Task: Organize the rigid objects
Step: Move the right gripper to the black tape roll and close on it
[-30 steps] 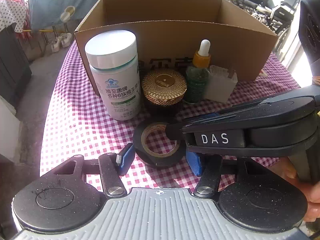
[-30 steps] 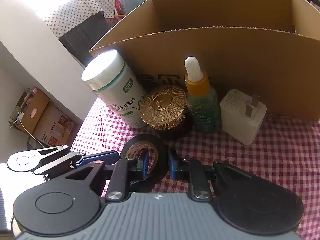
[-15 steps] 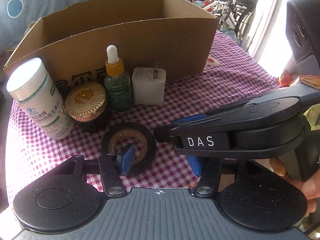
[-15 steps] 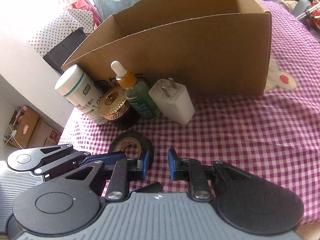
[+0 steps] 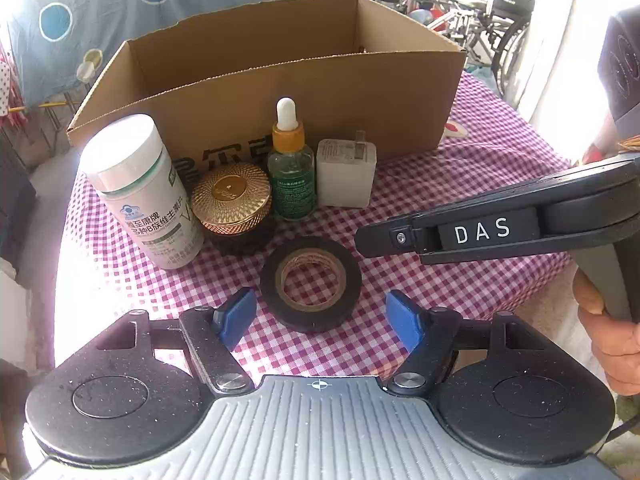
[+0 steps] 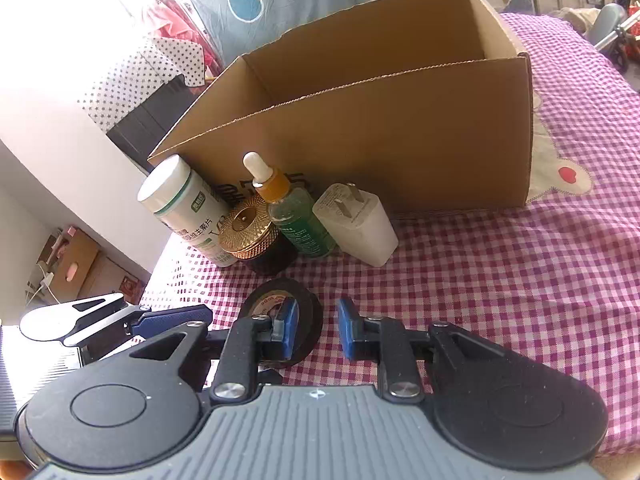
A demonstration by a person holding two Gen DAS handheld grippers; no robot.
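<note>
A black tape roll [image 5: 311, 280] lies flat on the checked cloth, just ahead of my left gripper [image 5: 320, 316]. Its jaws are opening, and the blue pads stand either side of the roll without touching it. My right gripper [image 6: 316, 328] is opening slightly with only a narrow gap and nothing between the pads. The tape roll [image 6: 262, 300] shows behind its left finger. Behind the tape stand a white pill bottle [image 5: 140, 188], a gold-lidded jar [image 5: 232, 200], a dropper bottle [image 5: 290, 168] and a white charger [image 5: 346, 178], in front of a cardboard box [image 5: 320, 92].
The right gripper's black body [image 5: 480, 232] reaches in from the right, held by a person's hand [image 5: 608, 332]. The box [image 6: 380, 140] looks empty. The table drops off at the left past the pill bottle [image 6: 188, 208]. Wheelchairs [image 5: 480, 8] stand beyond the table.
The left jaws have spread wider, and the left pad no longer overlaps the tape. The right gripper has drawn back to the right, off the tape roll.
</note>
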